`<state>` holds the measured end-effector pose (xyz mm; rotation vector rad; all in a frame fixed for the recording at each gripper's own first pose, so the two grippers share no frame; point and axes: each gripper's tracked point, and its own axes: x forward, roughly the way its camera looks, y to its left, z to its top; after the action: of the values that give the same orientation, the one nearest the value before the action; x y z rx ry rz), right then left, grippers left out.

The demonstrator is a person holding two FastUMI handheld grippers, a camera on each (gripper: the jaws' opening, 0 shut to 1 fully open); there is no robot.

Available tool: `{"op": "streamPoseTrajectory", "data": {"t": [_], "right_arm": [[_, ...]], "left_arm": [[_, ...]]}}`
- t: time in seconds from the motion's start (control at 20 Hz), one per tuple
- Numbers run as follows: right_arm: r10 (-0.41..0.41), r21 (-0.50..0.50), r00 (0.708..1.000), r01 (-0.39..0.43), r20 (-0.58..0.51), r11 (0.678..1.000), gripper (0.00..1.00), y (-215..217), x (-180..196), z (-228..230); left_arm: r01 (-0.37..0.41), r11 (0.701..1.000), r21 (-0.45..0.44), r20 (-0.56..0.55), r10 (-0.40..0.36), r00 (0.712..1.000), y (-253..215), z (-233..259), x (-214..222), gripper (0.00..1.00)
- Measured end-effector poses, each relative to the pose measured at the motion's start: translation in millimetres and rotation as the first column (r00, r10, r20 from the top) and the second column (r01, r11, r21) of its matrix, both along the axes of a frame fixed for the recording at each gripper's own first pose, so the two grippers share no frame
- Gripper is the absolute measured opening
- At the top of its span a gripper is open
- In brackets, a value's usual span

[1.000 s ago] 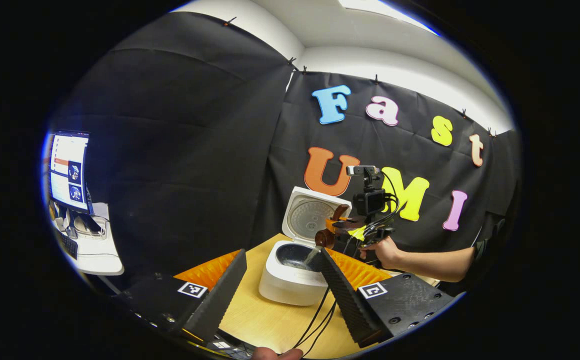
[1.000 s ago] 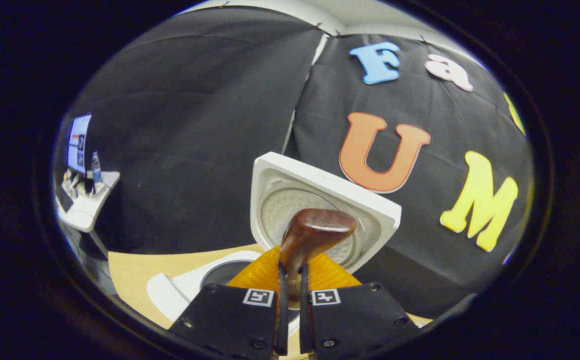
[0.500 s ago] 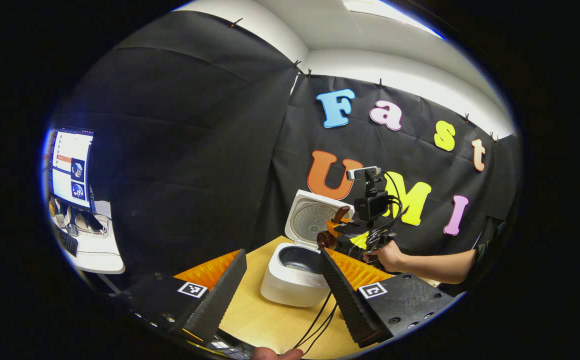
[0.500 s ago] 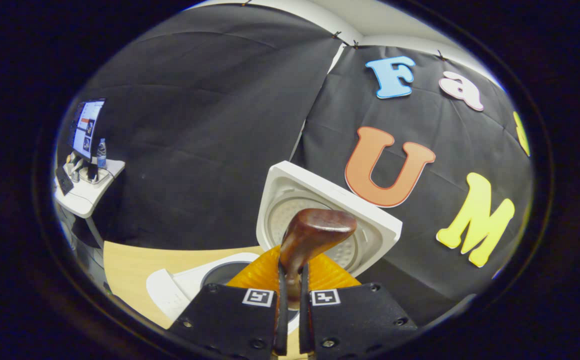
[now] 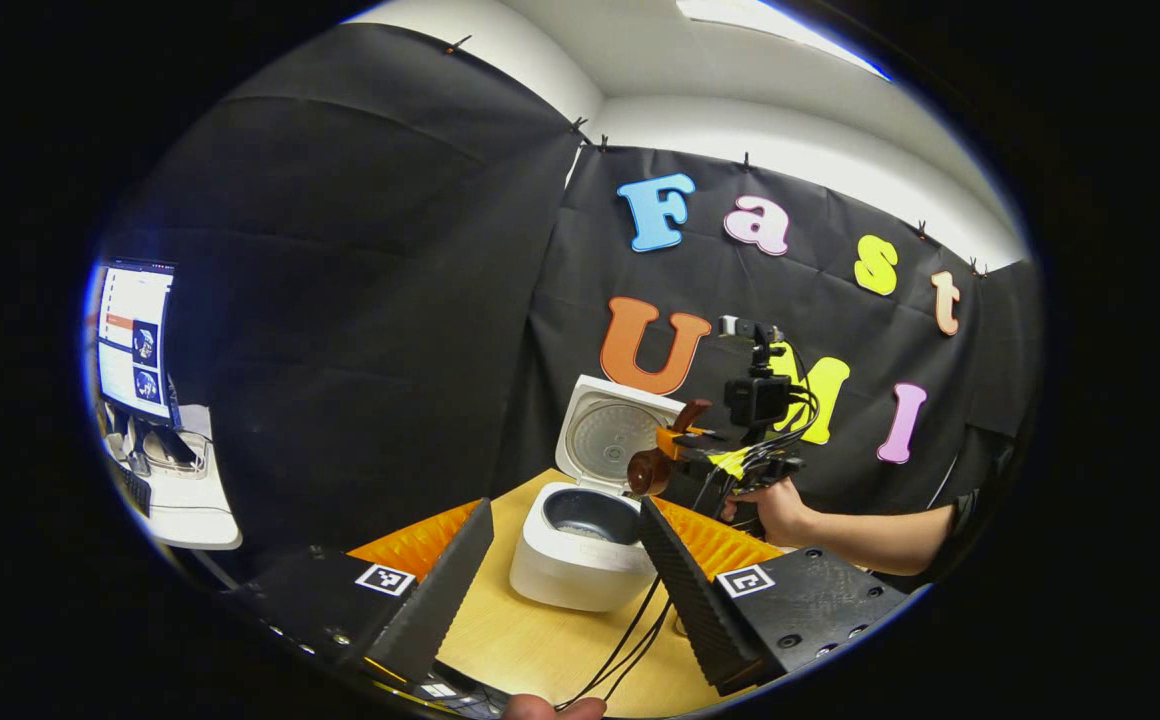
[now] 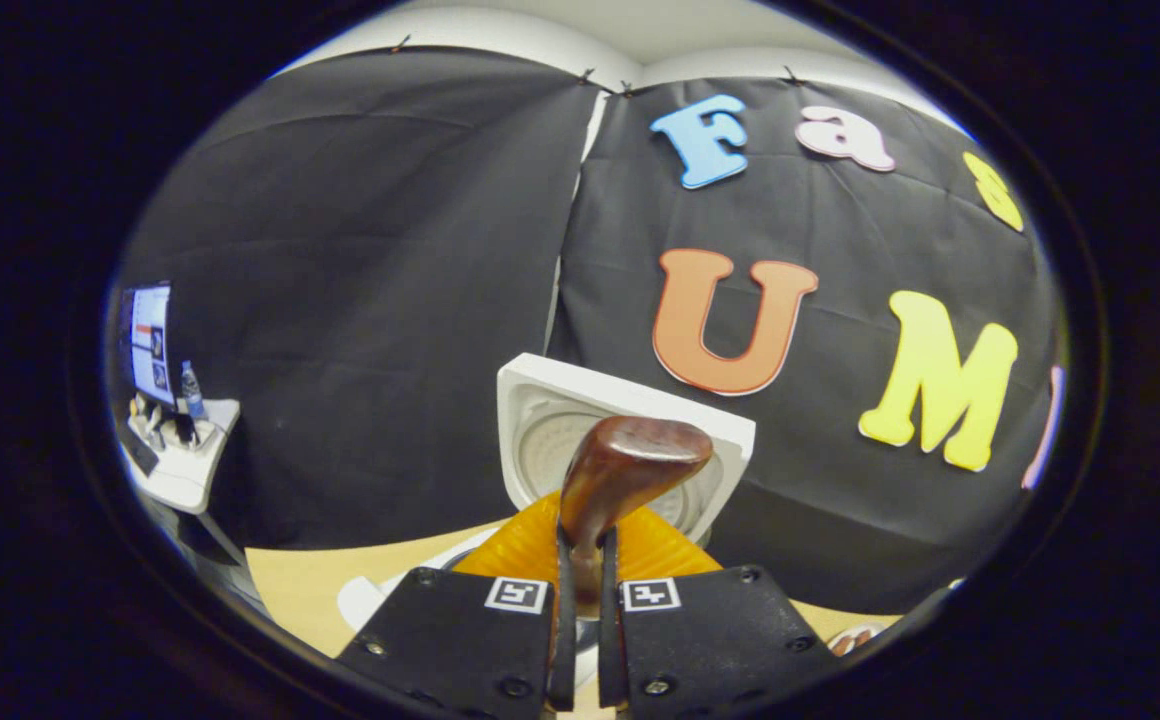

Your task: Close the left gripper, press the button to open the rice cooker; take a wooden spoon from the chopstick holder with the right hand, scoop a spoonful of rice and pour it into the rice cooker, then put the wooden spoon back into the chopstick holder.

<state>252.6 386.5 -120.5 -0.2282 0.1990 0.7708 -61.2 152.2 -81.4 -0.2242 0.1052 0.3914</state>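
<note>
The wooden spoon (image 6: 630,470) is pinched by its handle in the right gripper (image 6: 580,560), jaws clenched on it, with the bowl end sticking up and forward in front of the raised lid. From the left gripper view you can see that spoon (image 5: 652,465) held up above and just to the right of the rice cooker (image 5: 580,545), which sits open on the table (image 5: 540,640) with its lid (image 5: 612,432) tipped back and some pale rice in the dark inner pot. So my read is the pouring bit is basically done and we're at the last step, getting the spoon back into the chopstick holder (I can't make out the holder anywhere, so no idea how far off it is). Next move probably means swinging the right hand (image 5: 778,508) away from the cooker, lining the spoon up over the holder's opening and lowering it in before letting go. The left gripper (image 5: 565,560) is parked low in front of the cooker with its jaws spread wide, grasping nothing. Cables (image 5: 630,640) trail across the table between them, worth not snagging.
</note>
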Motion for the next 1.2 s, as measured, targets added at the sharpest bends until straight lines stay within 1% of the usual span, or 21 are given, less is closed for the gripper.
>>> {"op": "streamPoseTrajectory", "data": {"t": [0.1, 0.2, 0.4, 0.6, 0.8, 0.9, 1.0, 1.1, 1.15, 1.2], "right_arm": [[-0.019, 0.059, 0.999, 0.021, -0.047, 0.998, 0.14, -13, -7, 9], [-0.041, 0.129, 0.992, 0.057, -0.118, 0.990, 0.14, -31, -15, 16], [-0.076, 0.241, 0.962, 0.141, -0.260, 0.960, 0.14, -79, -28, 24], [-0.152, 0.298, 0.935, 0.252, -0.320, 0.921, 0.14, -154, -36, 37], [-0.280, 0.326, 0.901, 0.387, -0.330, 0.862, 0.14, -252, -48, 48], [-0.345, 0.330, 0.873, 0.457, -0.345, 0.826, 0.14, -304, -50, 42], [-0.418, 0.321, 0.836, 0.529, -0.356, 0.786, 0.14, -353, -50, 31], [-0.481, 0.302, 0.792, 0.596, -0.376, 0.744, 0.14, -400, -55, 17], [-0.514, 0.289, 0.764, 0.631, -0.390, 0.720, 0.14, -425, -56, 9], [-0.540, 0.272, 0.741, 0.658, -0.399, 0.703, 0.14, -443, -57, 0]], "left_arm": [[0.012, 1.000, 0.002, -0.004, -0.012, 1.000, -1, 0, 3, 0.94], [0.032, 0.999, 0.009, -0.006, -0.032, 0.999, -8, 2, 8, 0.94], [0.085, 0.996, 0.011, -0.012, -0.085, 0.996, -22, -1, 19, 0.94], [0.145, 0.989, 0.012, -0.025, -0.145, 0.989, -39, -7, 30, 0.94], [0.204, 0.979, 0.020, -0.038, -0.204, 0.978, -56, -14, 39, 0.94], [0.232, 0.973, 0.005, -0.041, -0.231, 0.972, -67, -19, 46, 0.94], [0.263, 0.965, -0.003, -0.050, -0.263, 0.963, -79, -25, 54, 0.94], [0.291, 0.957, 0.001, -0.060, -0.291, 0.955, -90, -27, 63, 0.94], [0.298, 0.955, 0.006, -0.061, -0.297, 0.953, -94, -28, 66, 0.94], [0.303, 0.953, 0.009, -0.067, -0.301, 0.951, -97, -30, 70, 0.94]]}}
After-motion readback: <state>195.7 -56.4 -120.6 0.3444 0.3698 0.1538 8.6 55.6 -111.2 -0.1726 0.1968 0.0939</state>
